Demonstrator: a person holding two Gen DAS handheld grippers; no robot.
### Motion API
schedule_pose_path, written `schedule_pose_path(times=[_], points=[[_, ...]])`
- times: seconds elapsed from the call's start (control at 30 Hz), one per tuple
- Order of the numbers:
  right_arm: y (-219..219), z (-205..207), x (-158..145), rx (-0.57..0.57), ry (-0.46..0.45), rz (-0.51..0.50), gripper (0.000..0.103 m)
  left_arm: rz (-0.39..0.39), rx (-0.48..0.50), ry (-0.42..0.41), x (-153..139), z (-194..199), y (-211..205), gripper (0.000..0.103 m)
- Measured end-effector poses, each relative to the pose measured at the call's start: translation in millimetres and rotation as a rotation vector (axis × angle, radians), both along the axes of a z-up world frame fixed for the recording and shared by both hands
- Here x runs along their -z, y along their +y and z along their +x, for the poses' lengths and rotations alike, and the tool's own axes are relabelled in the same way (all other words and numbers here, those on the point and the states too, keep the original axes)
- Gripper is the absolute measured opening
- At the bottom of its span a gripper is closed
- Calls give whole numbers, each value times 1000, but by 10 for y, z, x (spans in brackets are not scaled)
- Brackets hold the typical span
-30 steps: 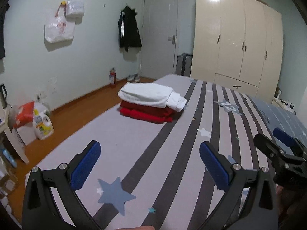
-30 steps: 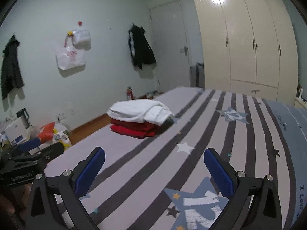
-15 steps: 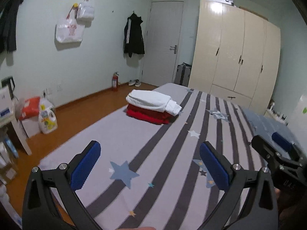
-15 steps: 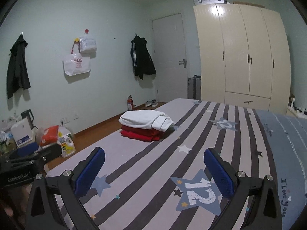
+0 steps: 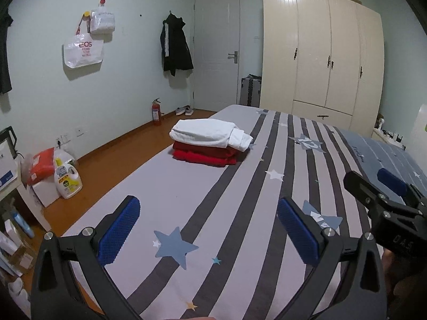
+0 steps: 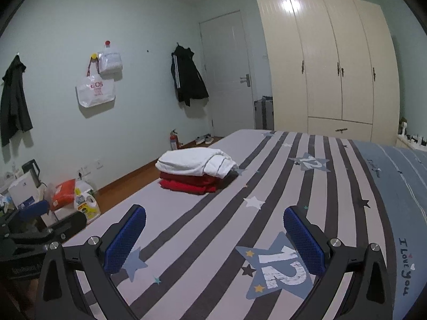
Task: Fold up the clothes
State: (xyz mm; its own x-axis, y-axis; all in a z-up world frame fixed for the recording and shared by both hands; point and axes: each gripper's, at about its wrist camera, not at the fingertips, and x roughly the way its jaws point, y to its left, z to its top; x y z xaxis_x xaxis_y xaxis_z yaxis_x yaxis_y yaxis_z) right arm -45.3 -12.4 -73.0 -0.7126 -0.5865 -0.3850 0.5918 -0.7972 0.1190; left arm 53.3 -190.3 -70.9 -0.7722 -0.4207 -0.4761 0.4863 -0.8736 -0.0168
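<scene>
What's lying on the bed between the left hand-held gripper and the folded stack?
Nothing: in the left wrist view, only bare striped bedsheet runs from the left hand-held gripper to the folded stack.

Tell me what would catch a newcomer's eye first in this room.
Probably the folded white garment stacked on red clothes near the left edge of the striped bed. Next, the tall cream wardrobe behind the bed, beside the door.

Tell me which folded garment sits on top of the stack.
The white garment is on top; the red garment lies beneath it on the bed.
</scene>
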Motion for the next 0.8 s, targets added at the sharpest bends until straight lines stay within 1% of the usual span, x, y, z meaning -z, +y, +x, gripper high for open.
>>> schedule_pose_path(times=[0.07,0.23,0.37,0.47,0.8], points=[[-20,30,-16,-5,6,6,102,-15,-2,7,-19,18,9,102],[-58,77,-29,-12,11,13,102,8,-7,22,-60,64,1,102],[-90,68,-18,-9,7,19,102,-3,-15,21,-73,74,16,102],[-123,79,-9,-3,14,26,102,4,-16,26,-84,89,34,102],[-103,73,-17,-9,7,25,102,-8,-27,29,-96,128,10,102]])
